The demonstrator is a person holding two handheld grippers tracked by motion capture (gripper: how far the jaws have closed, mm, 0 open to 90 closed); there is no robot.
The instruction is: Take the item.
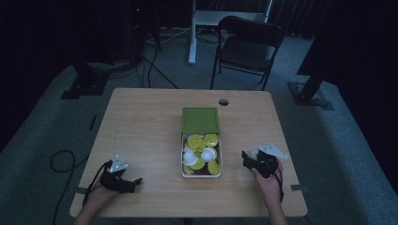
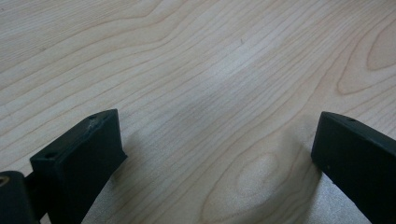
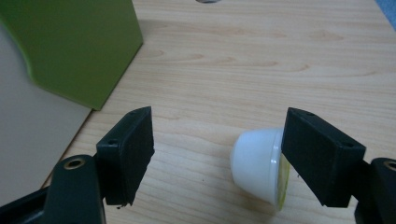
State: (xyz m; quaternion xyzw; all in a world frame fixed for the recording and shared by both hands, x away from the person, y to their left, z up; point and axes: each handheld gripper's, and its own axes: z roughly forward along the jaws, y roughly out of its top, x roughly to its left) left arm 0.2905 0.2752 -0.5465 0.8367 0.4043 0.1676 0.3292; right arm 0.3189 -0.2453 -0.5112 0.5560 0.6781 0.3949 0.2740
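White cup (image 3: 259, 165) lies on its side on the table (image 3: 261, 60) between the spread jaws of the right gripper (image 3: 219, 154), touching one jaw, so it may roll away if nudged.

Left gripper (image 2: 215, 163) with black jaws spread wide, bare pale wooden table (image 2: 210, 70) between them

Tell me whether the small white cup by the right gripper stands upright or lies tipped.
Tipped. The white cup lies on its side on the table, its yellow-lidded end facing sideways, between the open jaws of the right gripper.
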